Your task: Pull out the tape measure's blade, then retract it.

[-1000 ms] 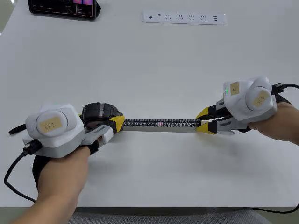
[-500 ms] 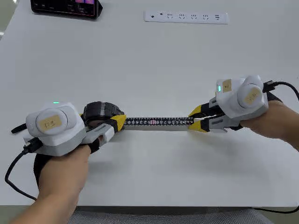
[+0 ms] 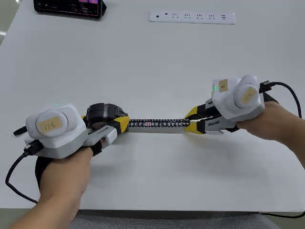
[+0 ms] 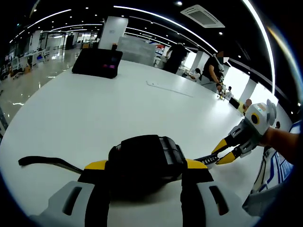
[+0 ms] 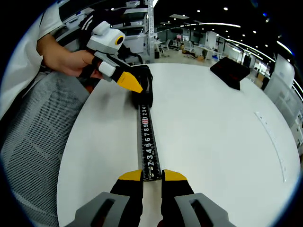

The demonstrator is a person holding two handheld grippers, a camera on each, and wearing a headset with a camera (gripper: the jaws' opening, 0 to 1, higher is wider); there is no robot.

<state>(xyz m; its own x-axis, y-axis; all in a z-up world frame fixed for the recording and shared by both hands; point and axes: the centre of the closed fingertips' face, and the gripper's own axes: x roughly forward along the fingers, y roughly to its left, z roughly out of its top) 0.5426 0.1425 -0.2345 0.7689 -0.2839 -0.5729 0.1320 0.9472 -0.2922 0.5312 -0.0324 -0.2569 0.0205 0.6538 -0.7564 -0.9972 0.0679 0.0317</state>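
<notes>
A black tape measure case (image 3: 101,114) sits on the white table, clamped between the yellow-tipped jaws of my left gripper (image 3: 119,125). In the left gripper view the case (image 4: 146,161) rests between the fingers, its black wrist strap (image 4: 45,161) trailing left. The blade (image 3: 157,124) runs out to the right, printed with numbers. My right gripper (image 3: 191,119) is shut on the blade's end. The right gripper view has the blade (image 5: 147,142) leading from my right gripper (image 5: 152,176) back to the case (image 5: 143,87).
A white power strip (image 3: 192,17) lies at the far edge of the table (image 3: 152,62), and a dark tablet-like device (image 3: 69,7) stands at the far left. Cables trail from both grippers. A mesh chair (image 5: 33,142) stands beside the table; people stand in the background.
My right gripper has moved left toward the case with the blade's end, so the exposed blade is shorter. The left gripper and case have stayed put.
</notes>
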